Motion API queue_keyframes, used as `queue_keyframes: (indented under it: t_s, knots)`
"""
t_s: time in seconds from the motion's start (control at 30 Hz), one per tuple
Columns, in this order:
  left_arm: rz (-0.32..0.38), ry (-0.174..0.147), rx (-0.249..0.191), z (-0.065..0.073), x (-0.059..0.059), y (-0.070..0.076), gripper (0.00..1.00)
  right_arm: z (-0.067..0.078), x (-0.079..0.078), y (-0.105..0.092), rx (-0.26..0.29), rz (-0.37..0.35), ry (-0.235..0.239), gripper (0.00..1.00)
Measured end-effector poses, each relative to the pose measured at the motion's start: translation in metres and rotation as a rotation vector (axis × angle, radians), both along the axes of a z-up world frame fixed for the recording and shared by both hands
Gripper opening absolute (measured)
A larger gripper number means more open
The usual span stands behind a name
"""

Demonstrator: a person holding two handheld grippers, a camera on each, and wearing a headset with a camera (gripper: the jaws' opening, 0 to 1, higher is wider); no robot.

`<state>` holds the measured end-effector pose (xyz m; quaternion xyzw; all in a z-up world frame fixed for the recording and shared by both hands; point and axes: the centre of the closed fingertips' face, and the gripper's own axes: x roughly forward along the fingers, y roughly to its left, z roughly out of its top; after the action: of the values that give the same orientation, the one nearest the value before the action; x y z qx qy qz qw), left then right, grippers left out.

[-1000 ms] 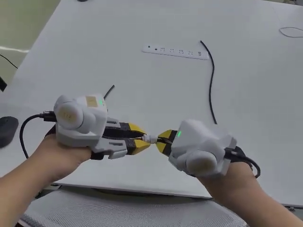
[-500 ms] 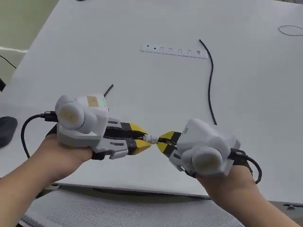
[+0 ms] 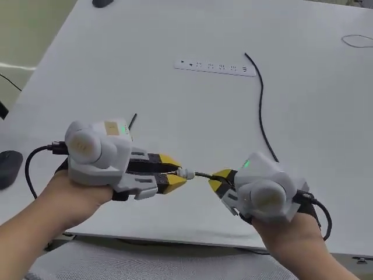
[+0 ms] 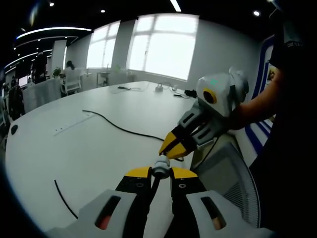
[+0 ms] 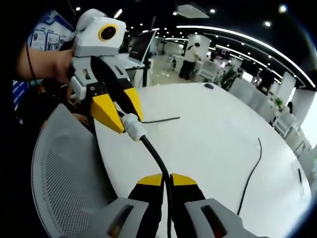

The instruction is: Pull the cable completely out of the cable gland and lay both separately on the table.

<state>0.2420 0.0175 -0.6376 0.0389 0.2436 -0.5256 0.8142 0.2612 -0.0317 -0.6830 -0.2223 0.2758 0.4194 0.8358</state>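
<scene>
Left gripper [image 3: 178, 173] clamps the small white plastic cable gland [image 3: 187, 173]. Right gripper [image 3: 216, 178] pinches the thin black cable [image 3: 203, 174], apparently still threaded. Risk: an off-axis pull slips either grip.

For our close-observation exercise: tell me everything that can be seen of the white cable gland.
The cable gland is a small, white, plastic-looking fitting, roughly cylindrical. It is held above the table near its front edge, clamped between the yellow tips of the left gripper. A black cable leaves its end and crosses a short gap to the right gripper, which is shut on it. How much cable remains inside cannot be seen.
</scene>
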Motion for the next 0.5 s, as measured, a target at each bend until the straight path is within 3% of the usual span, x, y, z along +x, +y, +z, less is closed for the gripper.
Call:
queue_keyframes:
  t_s: [0.23, 0.37, 0.5]
  knots:
    - [0.006, -0.008, -0.01, 0.004, 0.001, 0.0, 0.15, -0.02, 0.009, -0.019, 0.014, -0.109, 0.063, 0.0]
    - [0.013, -0.009, -0.019, 0.005, 0.0, 0.001, 0.15, -0.034, 0.01, -0.032, 0.049, -0.196, 0.132, 0.0]
    - [0.022, -0.01, -0.022, 0.004, 0.0, 0.002, 0.15, -0.038, 0.009, -0.04, 0.059, -0.234, 0.148, 0.0]
